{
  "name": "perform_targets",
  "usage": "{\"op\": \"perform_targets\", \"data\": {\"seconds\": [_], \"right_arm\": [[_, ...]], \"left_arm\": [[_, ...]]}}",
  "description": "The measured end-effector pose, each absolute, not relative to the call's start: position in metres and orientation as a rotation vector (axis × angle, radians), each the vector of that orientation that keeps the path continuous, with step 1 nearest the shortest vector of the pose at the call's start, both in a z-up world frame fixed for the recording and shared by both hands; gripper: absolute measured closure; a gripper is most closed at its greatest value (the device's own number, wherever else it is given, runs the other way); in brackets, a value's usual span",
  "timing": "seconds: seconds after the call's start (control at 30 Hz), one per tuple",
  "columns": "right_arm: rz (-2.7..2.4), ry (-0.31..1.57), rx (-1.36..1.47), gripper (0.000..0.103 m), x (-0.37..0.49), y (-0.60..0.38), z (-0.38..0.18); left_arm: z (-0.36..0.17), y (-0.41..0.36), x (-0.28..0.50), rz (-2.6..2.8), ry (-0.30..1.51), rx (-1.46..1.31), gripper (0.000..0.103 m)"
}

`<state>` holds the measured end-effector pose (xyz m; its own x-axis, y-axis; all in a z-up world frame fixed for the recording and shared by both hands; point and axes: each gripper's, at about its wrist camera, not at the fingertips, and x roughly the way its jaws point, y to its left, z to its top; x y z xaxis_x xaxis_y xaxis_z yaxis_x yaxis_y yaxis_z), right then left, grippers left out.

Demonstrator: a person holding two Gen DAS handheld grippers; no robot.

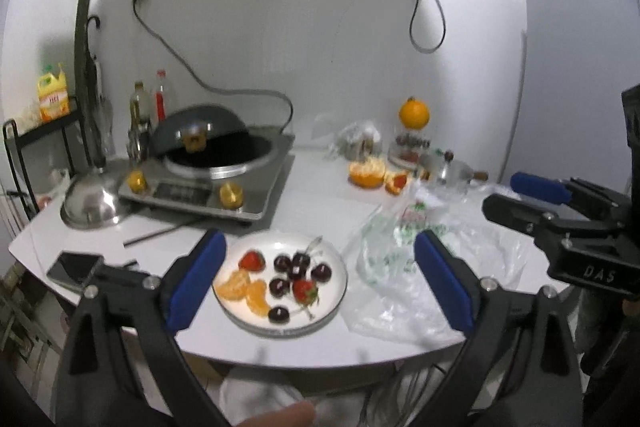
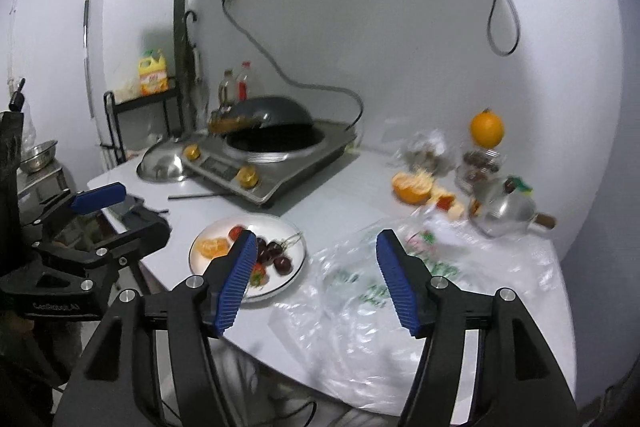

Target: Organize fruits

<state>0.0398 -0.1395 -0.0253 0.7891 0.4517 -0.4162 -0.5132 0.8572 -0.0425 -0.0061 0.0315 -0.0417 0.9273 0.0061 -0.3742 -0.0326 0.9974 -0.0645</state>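
A white plate (image 1: 334, 291) near the table's front edge holds dark cherries (image 1: 300, 269), two strawberries (image 1: 252, 261) and orange segments (image 1: 244, 289); it also shows in the right wrist view (image 2: 294, 233). My left gripper (image 1: 320, 281) is open and empty, its jaws on either side of the plate, above it. My right gripper (image 2: 316, 281) is open and empty over a clear plastic bag (image 2: 360, 291), just right of the plate. A peeled half orange (image 1: 366, 173) and peel pieces (image 1: 396, 183) lie at the back. A whole orange (image 1: 414, 113) sits on a jar.
An induction cooker (image 1: 208, 187) with a tilted wok stands at the back left, a steel lid (image 1: 94, 201) beside it. A phone (image 1: 74, 267) lies at the left edge. Bottles (image 1: 140, 115), a jar (image 1: 408, 147) and a metal pot (image 2: 506, 209) stand at the back.
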Motion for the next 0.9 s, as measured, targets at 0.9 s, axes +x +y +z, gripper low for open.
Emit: {"op": "perform_targets", "data": {"seconds": [0.9], "right_arm": [[0.455,0.265,-0.125,0.033,0.033,-0.180,0.028]], "left_arm": [[0.031,0.004,-0.013,0.062,0.239,-0.006,0.006]]}}
